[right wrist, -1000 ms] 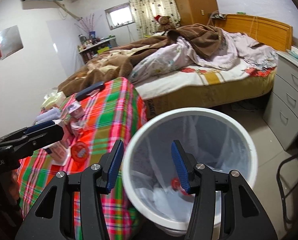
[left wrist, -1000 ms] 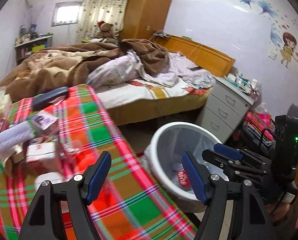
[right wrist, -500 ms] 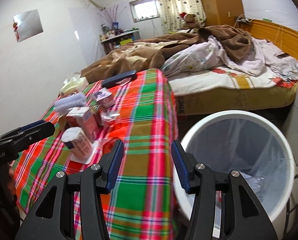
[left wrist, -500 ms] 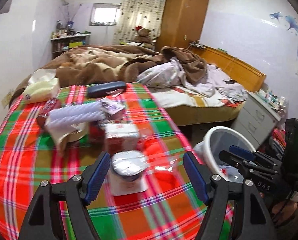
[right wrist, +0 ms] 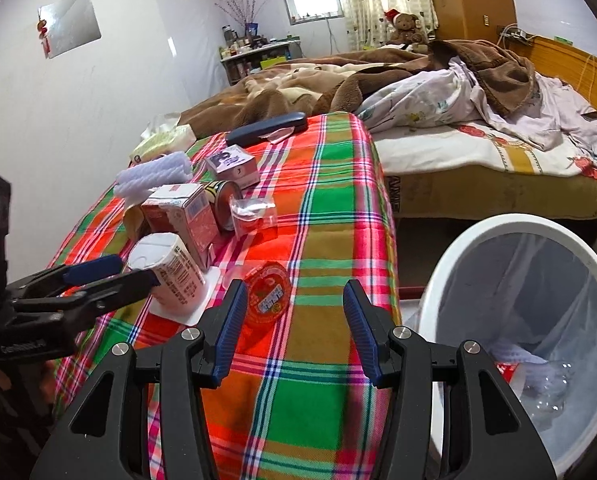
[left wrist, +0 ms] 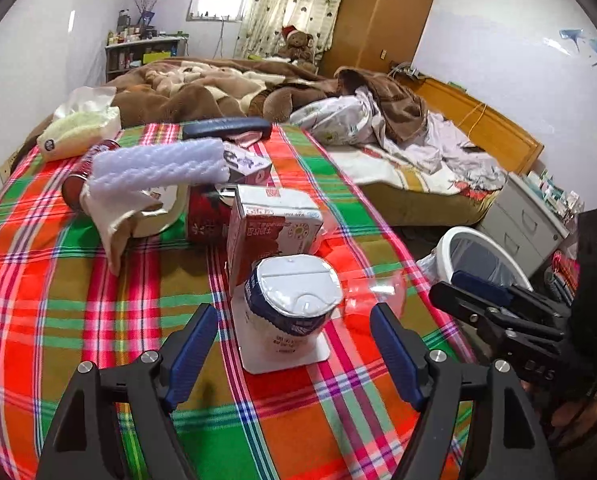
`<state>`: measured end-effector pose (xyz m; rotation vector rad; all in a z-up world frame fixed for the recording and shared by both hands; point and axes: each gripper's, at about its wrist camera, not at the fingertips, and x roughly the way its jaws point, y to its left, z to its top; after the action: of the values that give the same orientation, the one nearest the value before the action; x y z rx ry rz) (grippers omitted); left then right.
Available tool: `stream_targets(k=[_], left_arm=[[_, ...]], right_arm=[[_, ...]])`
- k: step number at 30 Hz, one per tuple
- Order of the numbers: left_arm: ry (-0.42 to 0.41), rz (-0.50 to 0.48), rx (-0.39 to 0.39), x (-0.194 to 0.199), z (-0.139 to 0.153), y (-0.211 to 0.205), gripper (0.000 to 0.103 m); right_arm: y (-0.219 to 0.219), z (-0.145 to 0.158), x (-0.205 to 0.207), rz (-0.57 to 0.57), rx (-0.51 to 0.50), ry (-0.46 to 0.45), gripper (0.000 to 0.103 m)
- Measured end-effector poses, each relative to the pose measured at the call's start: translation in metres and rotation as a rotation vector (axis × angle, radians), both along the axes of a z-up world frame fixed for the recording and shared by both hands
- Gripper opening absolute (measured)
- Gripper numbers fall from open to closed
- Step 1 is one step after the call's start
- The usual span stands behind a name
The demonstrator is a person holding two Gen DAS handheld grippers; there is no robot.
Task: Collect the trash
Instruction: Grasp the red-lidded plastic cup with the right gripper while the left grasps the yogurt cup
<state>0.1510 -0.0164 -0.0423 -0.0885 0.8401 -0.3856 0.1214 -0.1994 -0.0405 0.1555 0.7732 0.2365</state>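
Observation:
A white yogurt cup [left wrist: 294,300] with a dark blue band stands on a white card on the plaid tablecloth [left wrist: 58,300]. My left gripper [left wrist: 292,320] hangs just in front of it with its jaws opening. The cup sits between the fingertips, and the pads do not touch it. From the right wrist view the left gripper [right wrist: 126,274] reaches the cup [right wrist: 170,276] from the left. My right gripper [right wrist: 294,296] is open and empty over the cloth, beside a red jelly cup [right wrist: 267,300]. The white bin [right wrist: 458,248] with trash inside stands to its right.
Behind the yogurt cup are a red milk carton [left wrist: 270,224], a red can [left wrist: 202,216], a white foam sleeve [left wrist: 158,164], a clear bag [right wrist: 254,212] and a small box [right wrist: 232,166]. A tissue pack [left wrist: 78,132] and dark case [left wrist: 226,128] lie farther back. A bed lies beyond.
Both views have swung from the bin to the table. My left gripper has come down toward the yogurt cup and its jaws have widened a little. The right gripper has left the bin's mouth.

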Motion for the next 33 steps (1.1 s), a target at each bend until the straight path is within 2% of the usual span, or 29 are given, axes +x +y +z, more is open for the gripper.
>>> stream_targets(k=[4,10,13,19,28,31,33], left_arm=[[0.034,0.015,0.012,0.015,-0.014,0.001,0.078],[0.041,0.026,-0.027,0.026,-0.017,0.012,0.078],[0.053,0.009,-0.051,0.029,-0.019,0.014,0.072],[0.048,-0.005,-0.064,0.028,-0.016,0.017,0.071],[0.049,-0.01,-0.053,0.029,-0.016,0.017,0.073],[0.051,-0.006,-0.058,0.031,-0.016,0.016,0.074],[0.051,-0.005,-0.048,0.031,-0.017,0.014,0.074]], right_arm=[[0.004,-0.002,0.006,0.005,-0.002,0.011,0.052],[0.011,-0.004,0.011,0.041,0.013,0.021,0.056],[0.015,-0.004,0.014,0.074,0.024,0.02,0.057],[0.029,-0.011,0.026,0.138,-0.045,0.05,0.061],[0.035,-0.024,0.04,0.143,-0.118,0.103,0.061],[0.031,-0.026,0.041,0.132,-0.107,0.119,0.06],[0.03,-0.027,0.04,0.13,-0.099,0.124,0.053]])
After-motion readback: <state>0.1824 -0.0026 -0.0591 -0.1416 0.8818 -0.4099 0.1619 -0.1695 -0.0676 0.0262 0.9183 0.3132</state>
